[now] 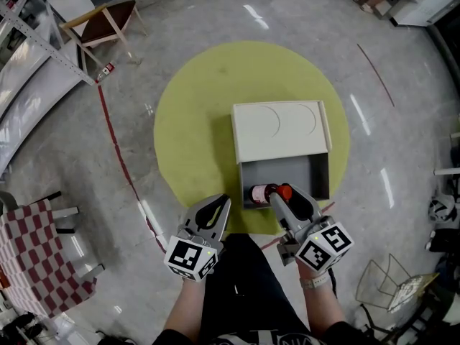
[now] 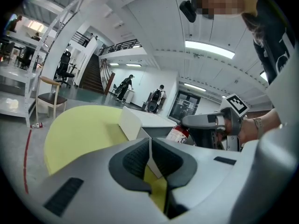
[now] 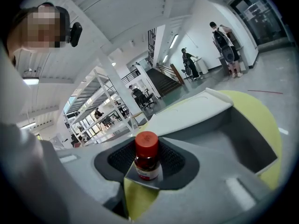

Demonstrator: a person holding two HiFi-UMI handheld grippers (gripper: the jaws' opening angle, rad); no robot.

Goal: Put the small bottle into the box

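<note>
I have the box on the round yellow tabletop. Its pale lid covers the far half, and the grey near half lies open toward me. Nothing else shares the tabletop.

On the floor around it I see:
- a wooden chair at the far left
- a red line curving past the tabletop's left edge
- a red-and-white checkered cloth near my left side
- a wire basket near my right side

In the left gripper view, two people stand far back in the hall beside a staircase, well clear of my work.

The only print I can find is on the white label of the small bottle, and it is too small to read. The cubes on both grippers carry black-and-white square markers, not words.

The right gripper is clamped on the small bottle. Its pads press the dark glass on either side, with the red cap pointing back toward that gripper's camera. From the head view the bottle lies sideways at the near-left corner of the box's open half, right at the near wall.

The left gripper has its jaws together with nothing between them. It sits just left of the box's near corner, apart from the bottle.
</note>
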